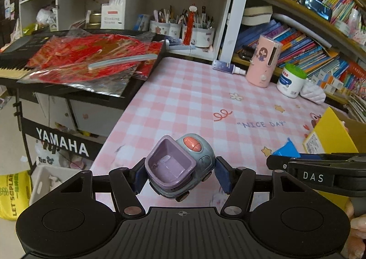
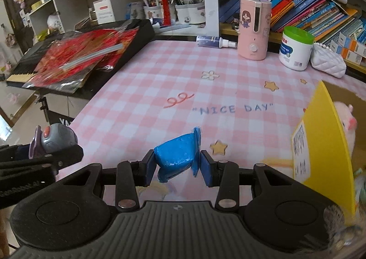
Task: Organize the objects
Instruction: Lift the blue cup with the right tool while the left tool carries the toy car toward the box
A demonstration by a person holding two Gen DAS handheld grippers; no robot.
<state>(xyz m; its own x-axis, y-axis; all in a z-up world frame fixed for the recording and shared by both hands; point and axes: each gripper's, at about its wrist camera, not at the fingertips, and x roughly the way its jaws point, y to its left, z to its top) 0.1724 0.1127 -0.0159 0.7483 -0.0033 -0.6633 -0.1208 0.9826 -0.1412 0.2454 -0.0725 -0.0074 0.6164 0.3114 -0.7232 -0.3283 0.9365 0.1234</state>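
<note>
My left gripper is shut on a grey toy truck with a purple bucket and an orange dome, held above the near left of the pink checked table. The truck also shows at the left of the right wrist view. My right gripper is shut on a blue plastic cup-shaped toy, held on its side just above the table. Its blue tip shows in the left wrist view. A yellow cardboard box stands open at the right with a plush toy inside.
A pink humidifier, a green-lidded white jar, a white quilted pouch and a spray bottle stand along the table's back. A Yamaha keyboard with red packets lies at the left. Bookshelves fill the back right.
</note>
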